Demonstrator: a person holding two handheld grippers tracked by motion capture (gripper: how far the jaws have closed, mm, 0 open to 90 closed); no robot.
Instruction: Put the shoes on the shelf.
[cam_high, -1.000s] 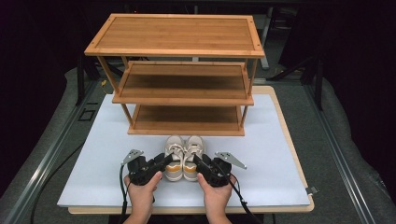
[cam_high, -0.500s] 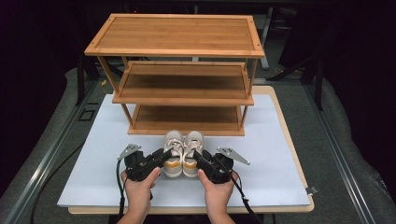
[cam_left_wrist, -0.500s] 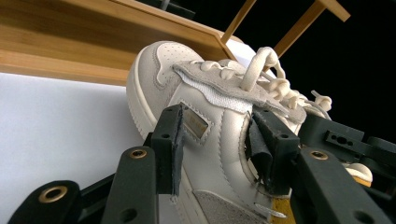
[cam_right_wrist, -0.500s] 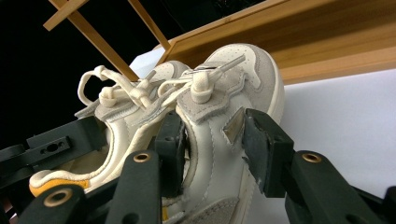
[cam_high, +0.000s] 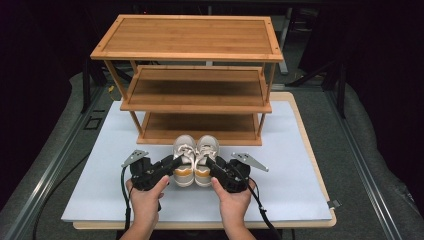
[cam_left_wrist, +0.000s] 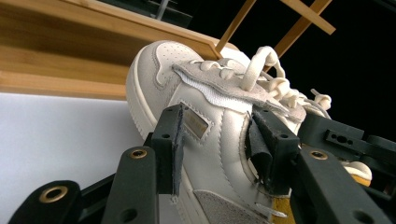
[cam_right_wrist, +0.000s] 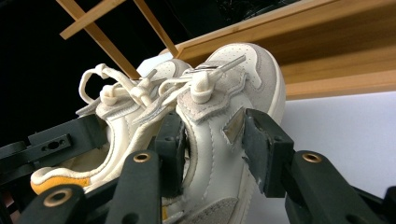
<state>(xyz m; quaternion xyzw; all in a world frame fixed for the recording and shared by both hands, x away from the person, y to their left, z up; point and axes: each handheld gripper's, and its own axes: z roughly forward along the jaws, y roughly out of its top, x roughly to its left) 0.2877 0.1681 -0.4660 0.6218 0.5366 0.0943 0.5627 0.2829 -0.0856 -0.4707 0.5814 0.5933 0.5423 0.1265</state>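
A pair of cream sneakers with yellow heels hangs just in front of the wooden shoe rack (cam_high: 186, 36). My left gripper (cam_high: 176, 163) is shut on the left sneaker (cam_high: 183, 150); in the left gripper view its pads (cam_left_wrist: 173, 140) press on the side wall of that left sneaker (cam_left_wrist: 210, 79), one jaw outside and one inside the collar. My right gripper (cam_high: 212, 164) is shut the same way on the right sneaker (cam_high: 207, 149). In the right gripper view my right gripper (cam_right_wrist: 212, 140) clamps the right sneaker (cam_right_wrist: 233, 70), with the other shoe (cam_right_wrist: 116, 112) beside it.
The three-shelf rack stands at the back of a white mat (cam_high: 95, 170) on the table. Its lowest shelf (cam_high: 200, 127) lies right behind the toes. A metal rail (cam_high: 55, 165) runs along the left, and dark floor surrounds the table.
Both grippers have lifted the sneakers a little, side by side, toes toward the rack. The jaws have kept their grip.
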